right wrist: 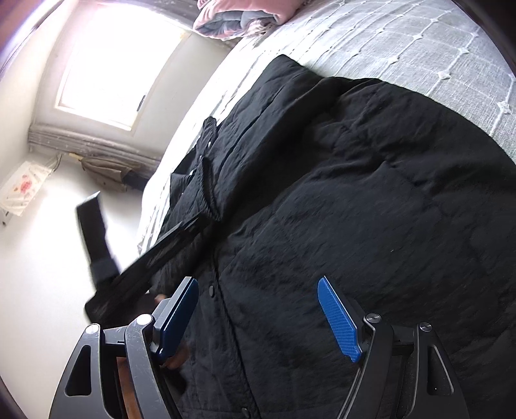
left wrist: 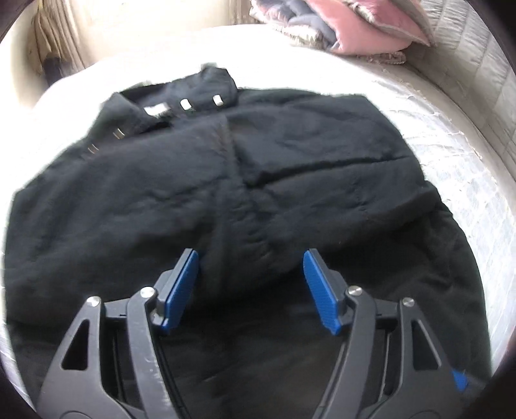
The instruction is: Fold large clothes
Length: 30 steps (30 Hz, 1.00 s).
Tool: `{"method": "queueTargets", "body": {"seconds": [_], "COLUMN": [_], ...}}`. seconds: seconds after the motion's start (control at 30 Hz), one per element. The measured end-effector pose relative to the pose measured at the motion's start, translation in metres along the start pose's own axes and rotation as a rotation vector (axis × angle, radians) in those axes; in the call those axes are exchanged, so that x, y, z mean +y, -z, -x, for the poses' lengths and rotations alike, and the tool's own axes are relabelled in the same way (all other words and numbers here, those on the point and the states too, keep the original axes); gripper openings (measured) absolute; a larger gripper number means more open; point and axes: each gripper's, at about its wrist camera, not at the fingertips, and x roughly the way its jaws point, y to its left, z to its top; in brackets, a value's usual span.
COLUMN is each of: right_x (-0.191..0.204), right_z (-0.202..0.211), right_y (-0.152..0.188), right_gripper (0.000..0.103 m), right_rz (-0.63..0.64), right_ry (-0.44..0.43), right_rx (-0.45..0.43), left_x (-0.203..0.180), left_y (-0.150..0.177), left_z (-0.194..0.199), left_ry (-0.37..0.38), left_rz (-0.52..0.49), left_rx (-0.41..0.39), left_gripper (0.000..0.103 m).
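Garment: I see a large black padded coat [left wrist: 258,180] spread over the bed [left wrist: 451,135], collar end away from me in the left wrist view, with pale tabs near the collar [left wrist: 187,103].
Location: the coat lies on the pale quilted bedcover [right wrist: 403,42]; folded pink and grey bedding [left wrist: 338,25] sits at the far end of the bed, well apart from the coat.
Done so far: I judge the sides to be brought in already, since a central seam runs down the coat in the left view and an elastic cuff [right wrist: 209,187] rests on top of the body in the right view. I cannot tell this for certain.
Left to do: I judge that the lengthwise fold is not yet made; the coat lies at full length, hem towards me.
Left gripper [left wrist: 250,261]: I hold it low over the hem end, pointing along the coat toward the collar. Its blue pads are spread wide with only fabric beneath them, nothing pinched.
Right gripper [right wrist: 258,290]: I have it tilted sharply, over the snap-button placket [right wrist: 213,290] near the coat's edge. Its jaws are wide apart and grip nothing.
Other: a blurred dark shape at the bed's side in the right view may be the left tool; I cannot tell.
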Motion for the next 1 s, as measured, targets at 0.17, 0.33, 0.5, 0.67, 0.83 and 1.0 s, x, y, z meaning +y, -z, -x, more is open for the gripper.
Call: {"method": "queueTargets", "body": {"seconds": [0.17,0.33,0.5,0.67,0.83,1.0], "right_x": [-0.01,-0.009,-0.003,0.008,0.018,0.024], "right_z": [0.006,0.007,0.014,0.009,0.013,0.022], "right_y": [-0.004,-0.005,-0.005,-0.003,0.001,-0.001], "right_gripper": [0.078,0.078,0.078,0.078,0.078,0.081], "right_rz": [-0.025,-0.025,0.021,0.082,0.152,0.191], "right_ry": [-0.004,-0.01,0.025,0.041,0.098,0.15], "right_rx": [0.005,0.001,-0.042,-0.035,-0.068,-0.12], "left_x": [-0.011,0.016,0.062,0.111,0.146,0.184], "left_y": [0.009,0.021,0.062,0.114,0.166,0.215], "left_z": [-0.006,0.047,0.115,0.181,0.221,0.216], "left_ry": [-0.034,-0.009,-0.15,-0.202,-0.221,-0.21], "left_rz": [-0.024,0.073,0.18,0.321,0.389,0.488], "left_rx": [-0.029,-0.1,-0.167,-0.247,-0.361,-0.334], "left_gripper": [0.076,0.076,0.076,0.083,0.098,0.098]}}
